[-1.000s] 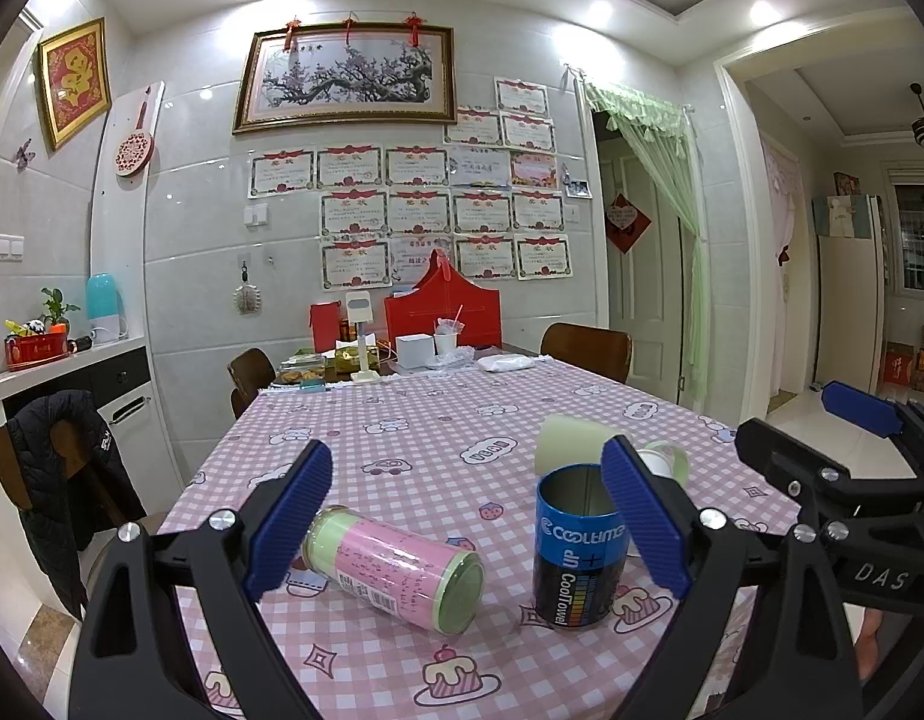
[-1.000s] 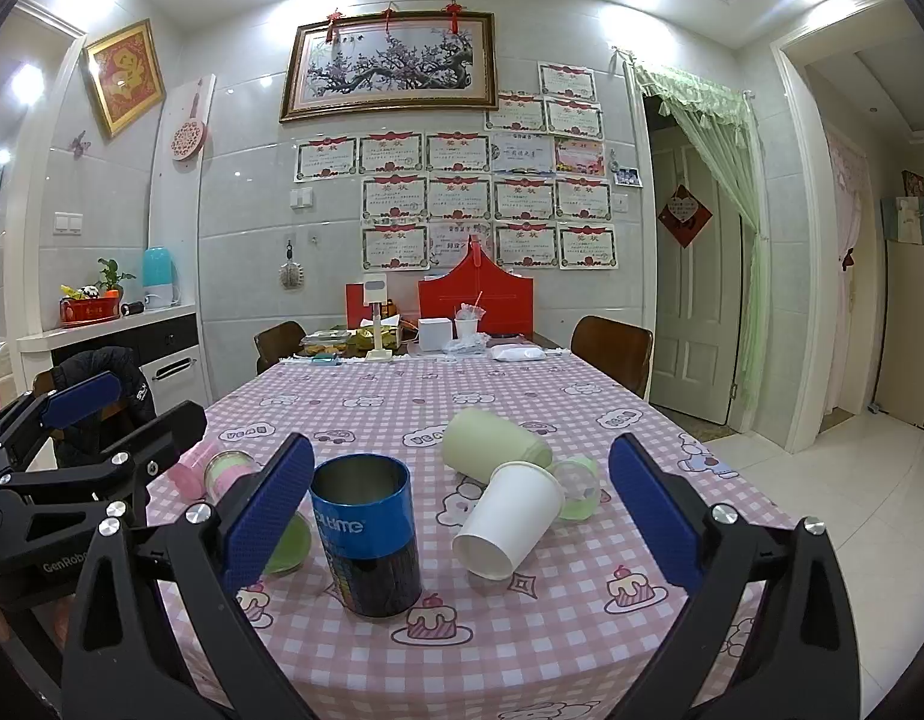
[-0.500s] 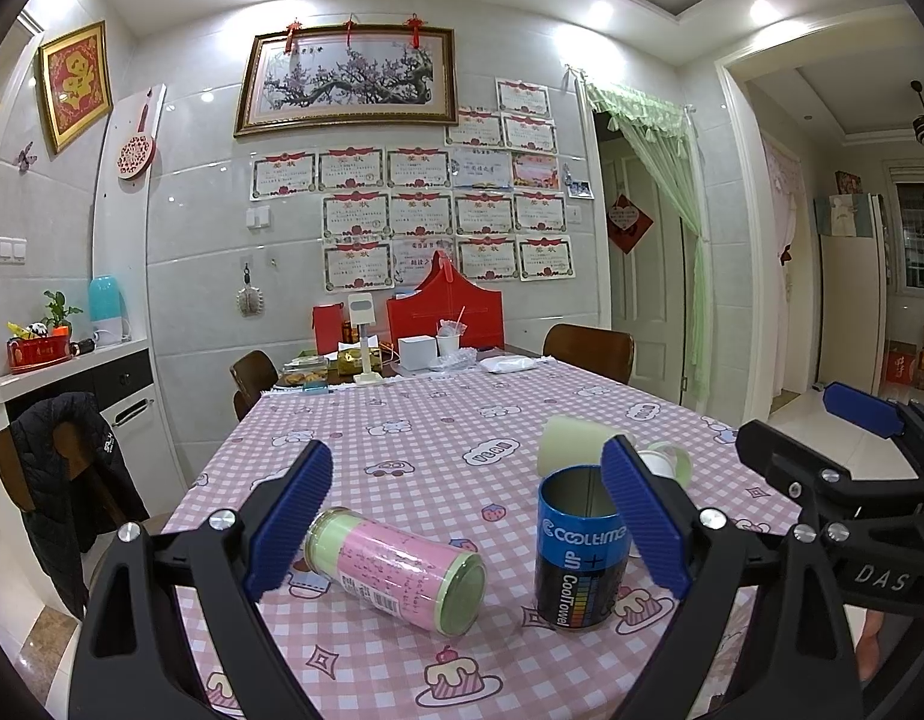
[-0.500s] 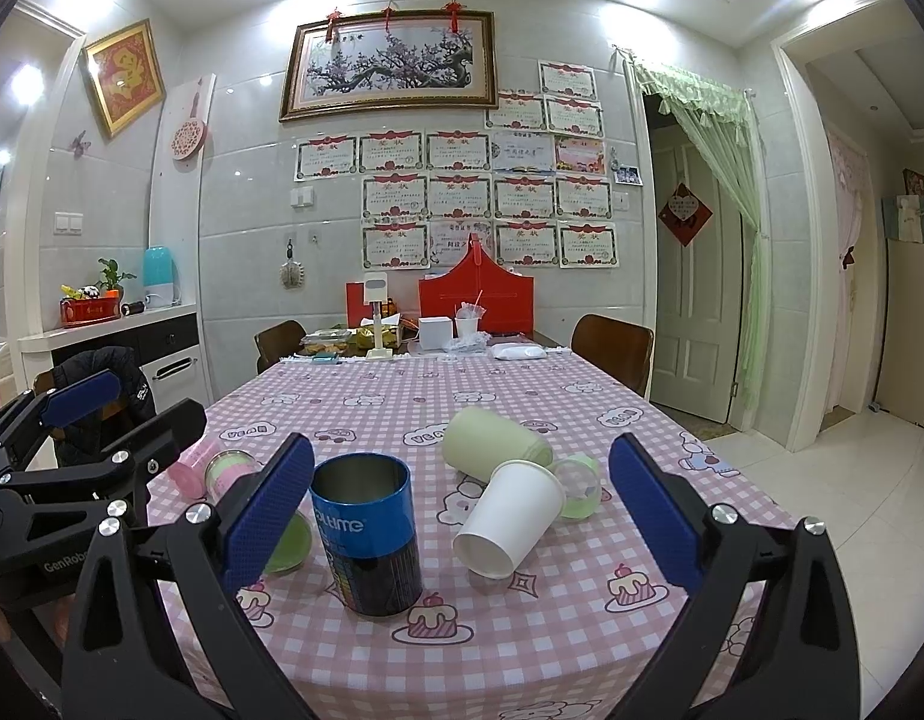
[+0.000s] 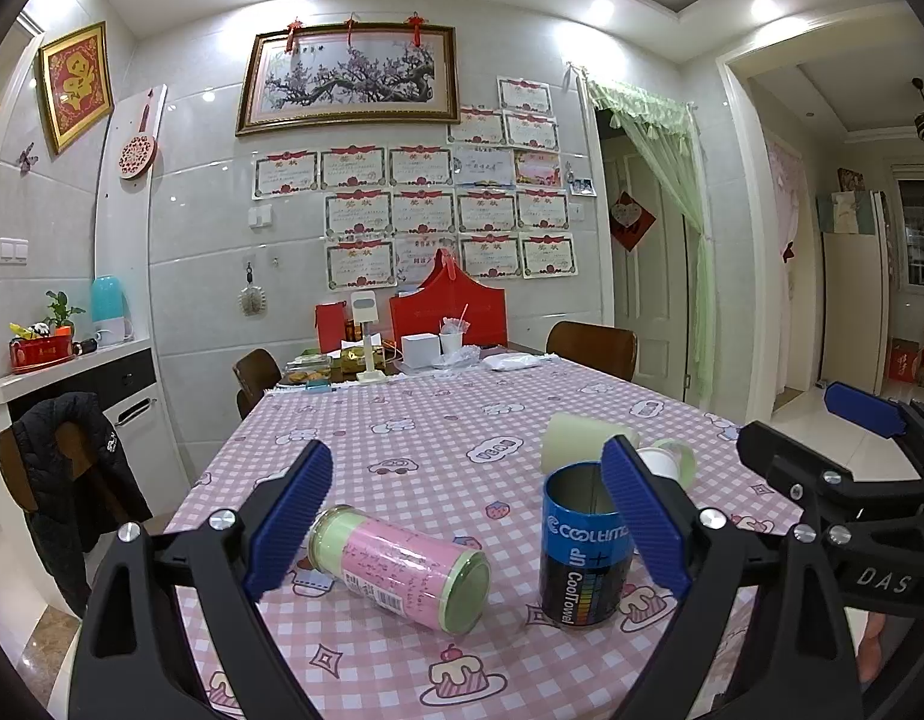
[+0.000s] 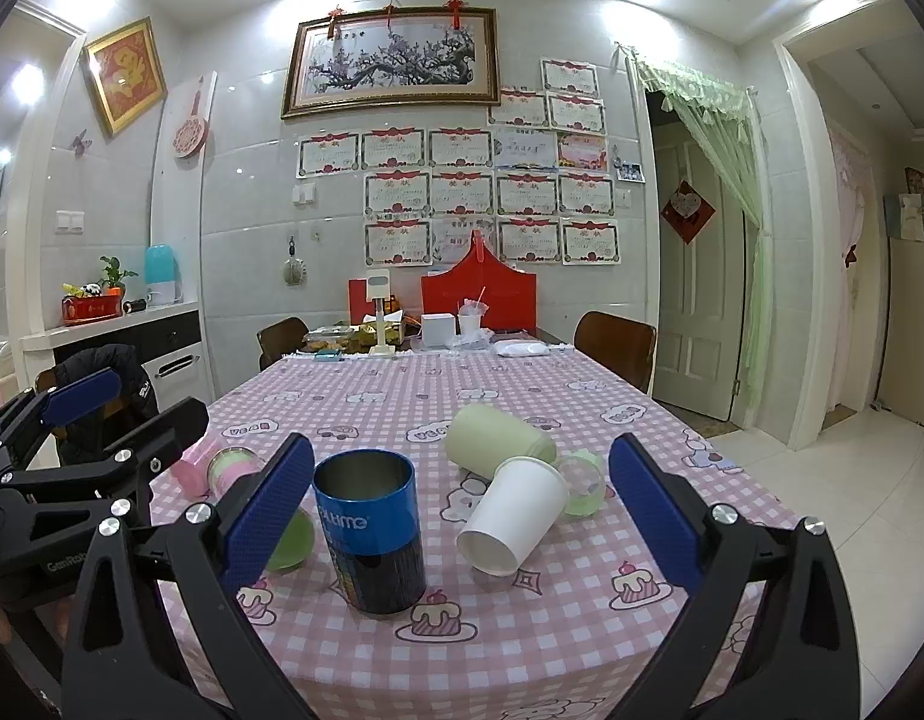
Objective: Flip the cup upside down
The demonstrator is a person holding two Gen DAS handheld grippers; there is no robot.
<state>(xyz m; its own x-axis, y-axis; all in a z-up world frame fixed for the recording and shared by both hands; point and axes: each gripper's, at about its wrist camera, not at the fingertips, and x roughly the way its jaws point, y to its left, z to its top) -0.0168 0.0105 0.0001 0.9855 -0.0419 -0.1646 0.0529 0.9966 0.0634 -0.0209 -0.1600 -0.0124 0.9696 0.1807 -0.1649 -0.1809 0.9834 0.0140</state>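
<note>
A white paper cup (image 6: pixel 518 513) lies on its side on the pink checked tablecloth, its mouth toward me; only its rim (image 5: pixel 659 461) shows in the left wrist view. A blue open-topped tin (image 6: pixel 372 531) (image 5: pixel 584 552) stands upright to its left. My right gripper (image 6: pixel 462 507) is open and empty, in front of the tin and the cup. My left gripper (image 5: pixel 468 519) is open and empty, in front of a pink can (image 5: pixel 402 567) lying on its side.
A pale green cylinder (image 6: pixel 499 441) and a clear green-tinted cup (image 6: pixel 582 483) lie behind the white cup. Boxes, a red stand and dishes sit at the table's far end (image 6: pixel 438 330). Chairs stand around the table (image 6: pixel 615 342). The table's near edge (image 6: pixel 462 684) is close.
</note>
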